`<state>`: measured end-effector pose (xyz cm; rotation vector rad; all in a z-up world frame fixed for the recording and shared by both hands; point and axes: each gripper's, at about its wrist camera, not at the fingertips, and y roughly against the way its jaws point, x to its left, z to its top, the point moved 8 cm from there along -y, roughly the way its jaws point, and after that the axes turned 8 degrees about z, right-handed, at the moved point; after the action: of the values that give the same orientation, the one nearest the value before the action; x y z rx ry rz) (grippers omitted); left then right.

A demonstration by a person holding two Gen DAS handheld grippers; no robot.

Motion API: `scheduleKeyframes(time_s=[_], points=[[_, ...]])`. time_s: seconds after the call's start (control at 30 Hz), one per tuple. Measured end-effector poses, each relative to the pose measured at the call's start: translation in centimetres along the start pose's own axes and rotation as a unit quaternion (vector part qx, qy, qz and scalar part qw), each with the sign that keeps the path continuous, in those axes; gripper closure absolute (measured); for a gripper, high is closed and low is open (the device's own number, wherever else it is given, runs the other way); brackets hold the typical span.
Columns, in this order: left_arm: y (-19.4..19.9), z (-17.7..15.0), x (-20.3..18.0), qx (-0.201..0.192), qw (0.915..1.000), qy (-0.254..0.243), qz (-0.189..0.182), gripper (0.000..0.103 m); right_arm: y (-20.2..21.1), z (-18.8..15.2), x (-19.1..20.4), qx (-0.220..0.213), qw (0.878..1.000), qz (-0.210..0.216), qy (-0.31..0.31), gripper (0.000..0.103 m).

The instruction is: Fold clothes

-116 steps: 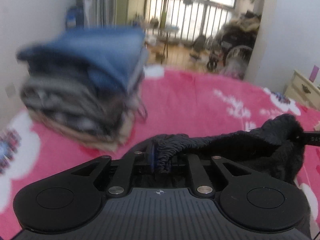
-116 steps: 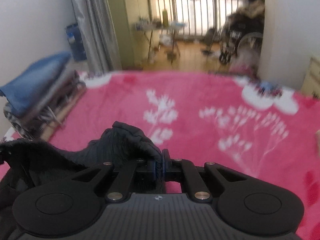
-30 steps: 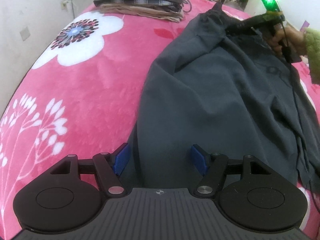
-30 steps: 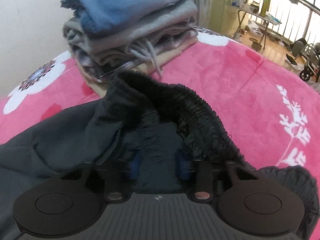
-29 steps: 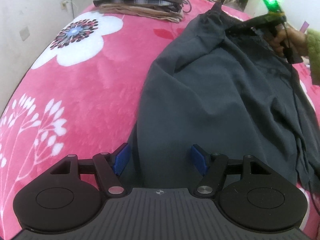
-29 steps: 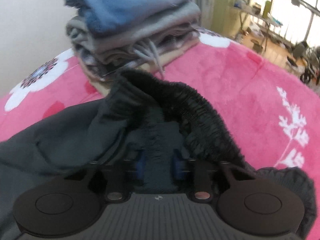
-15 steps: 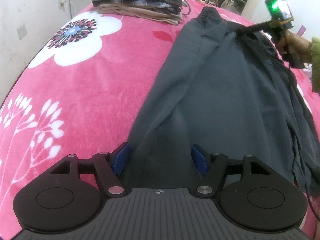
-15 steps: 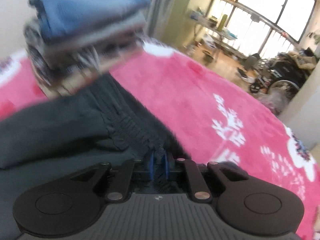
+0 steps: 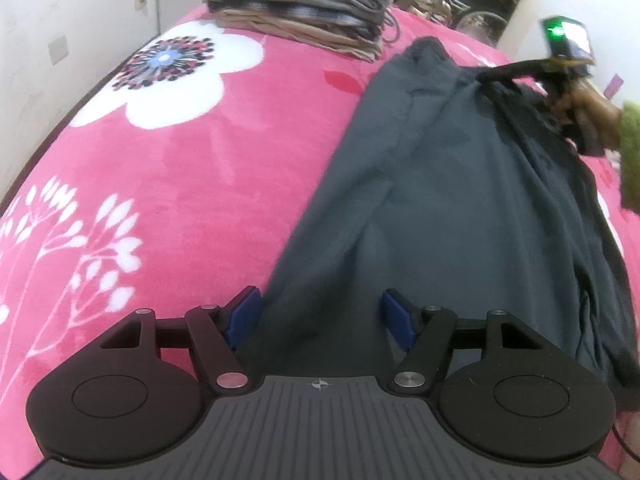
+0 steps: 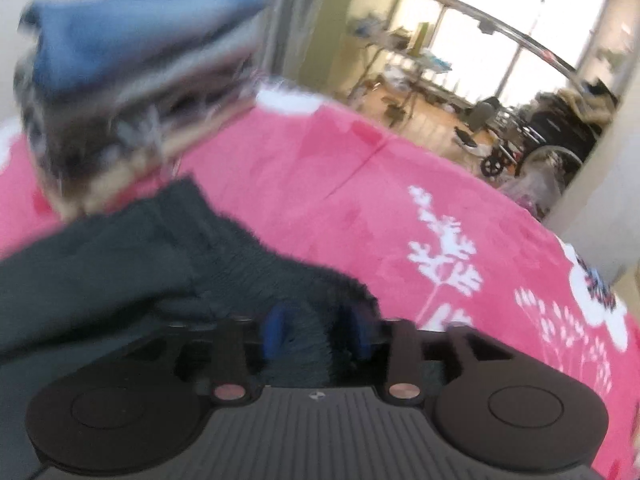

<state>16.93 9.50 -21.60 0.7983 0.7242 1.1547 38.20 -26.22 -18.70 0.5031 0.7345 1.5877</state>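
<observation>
One stack of folded clothes (image 9: pixel 304 12) is already done at the head of the bed (image 9: pixel 168 168). Dark trousers (image 9: pixel 440 208) lie spread flat beside it, not folded yet. Left tongs (image 9: pixel 320 316) gape over the hem; right tongs (image 10: pixel 316 328) have just been opening, waistband between the pads.
</observation>
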Motion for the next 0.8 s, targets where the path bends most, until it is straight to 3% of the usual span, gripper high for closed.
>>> scheduleKeyframes(time_s=[0.1,0.17,0.27,0.37,0.5,0.6,0.8], points=[[0.1,0.1,0.8,0.002,0.9998,0.019,0.002,0.036,2.0,1.2,-0.5,-0.041,0.998,0.026,-0.048,0.057],[0.1,0.2,1.2,0.002,0.9996,0.025,0.009,0.036,2.4,1.9,0.5,-0.045,0.996,0.060,-0.054,0.057],[0.3,0.6,1.6,-0.006,0.9991,0.041,0.014,0.037,1.5,2.5,2.9,-0.024,0.989,0.130,-0.070,0.058],[0.4,1.1,2.1,-0.012,0.9982,0.056,0.017,0.037,-1.0,2.5,5.5,0.024,0.980,0.180,-0.085,0.061],[-0.2,1.2,2.4,-0.004,0.9979,0.060,0.025,0.037,-5.4,2.0,7.7,0.066,0.977,0.178,-0.095,0.062],[-0.5,1.4,2.8,-0.001,0.9970,0.071,0.033,0.037,-6.5,2.8,8.5,0.036,0.980,0.169,-0.094,0.061],[-1.1,2.1,3.6,-0.003,0.9949,0.079,0.063,0.038,-5.0,3.7,7.3,-0.010,0.972,0.187,-0.140,0.062]])
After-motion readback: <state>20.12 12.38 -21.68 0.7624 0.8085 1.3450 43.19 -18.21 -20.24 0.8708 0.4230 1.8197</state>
